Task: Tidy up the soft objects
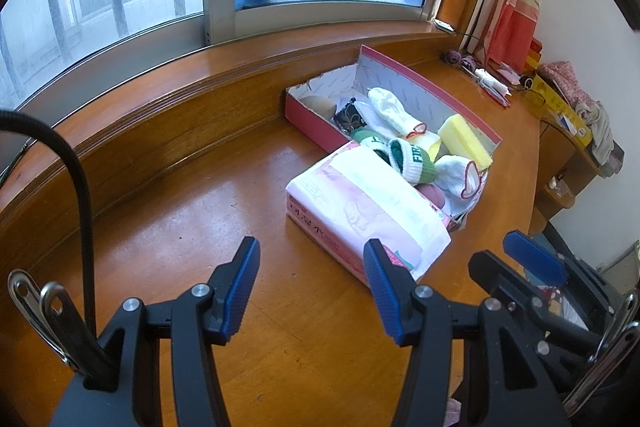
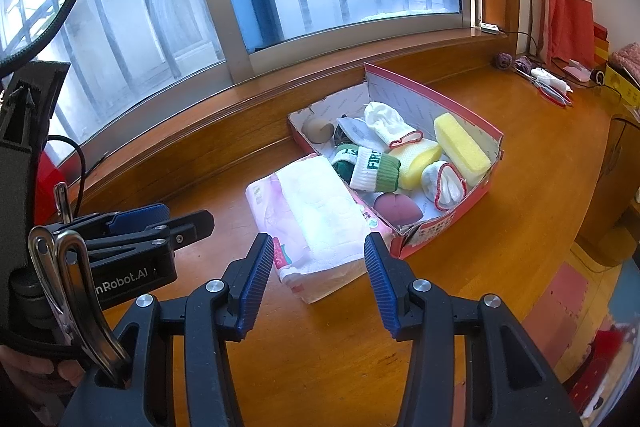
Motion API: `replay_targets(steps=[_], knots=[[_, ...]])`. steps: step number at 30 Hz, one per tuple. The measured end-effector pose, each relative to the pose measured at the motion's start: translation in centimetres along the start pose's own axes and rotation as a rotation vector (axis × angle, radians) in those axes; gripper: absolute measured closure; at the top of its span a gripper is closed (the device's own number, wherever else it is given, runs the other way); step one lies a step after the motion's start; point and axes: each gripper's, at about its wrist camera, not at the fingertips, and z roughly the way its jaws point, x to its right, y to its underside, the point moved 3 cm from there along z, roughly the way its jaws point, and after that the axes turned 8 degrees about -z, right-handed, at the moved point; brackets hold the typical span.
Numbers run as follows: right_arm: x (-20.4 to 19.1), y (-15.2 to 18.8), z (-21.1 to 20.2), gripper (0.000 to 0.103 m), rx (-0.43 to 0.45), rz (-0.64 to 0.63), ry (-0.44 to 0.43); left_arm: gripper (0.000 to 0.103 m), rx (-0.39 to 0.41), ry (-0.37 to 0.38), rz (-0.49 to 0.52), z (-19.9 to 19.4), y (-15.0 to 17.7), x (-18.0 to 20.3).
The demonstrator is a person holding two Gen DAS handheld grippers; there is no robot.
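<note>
**A:** Nearest you, your left gripper (image 1: 312, 283) and right gripper (image 2: 316, 279) both hang released above the wooden desk (image 2: 320, 347), jaws wide apart and holding nothing.

**B:** What's first in reach?

**A:** The tissue pack (image 2: 316, 223), lying flat on the desk against the near end of the red shoebox (image 2: 464, 207). I judge it light and squashy, and its glossy plastic wrap may slip. Pinch it across the short near end, where the film bunches.

**B:** And beyond that?

**A:** Inside the box you have the rolled green-and-white sock (image 2: 372, 171), ribbed knit that should give under your pads. Beside it are white gloves with red cuffs (image 2: 444, 183), and a yellow sponge block (image 2: 460, 147), porous and springy, leaning on the far wall. A maroon rounded cushion (image 2: 396, 207) sits in the near corner.
</note>
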Motion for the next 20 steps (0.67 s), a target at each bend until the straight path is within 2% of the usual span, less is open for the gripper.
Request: replay_targets(steps=[20], knots=[[0.27, 0.47, -0.18, 0.055, 0.005, 0.005, 0.007, 0.046, -0.004, -0.008, -0.006, 0.08, 0.31, 0.08]])
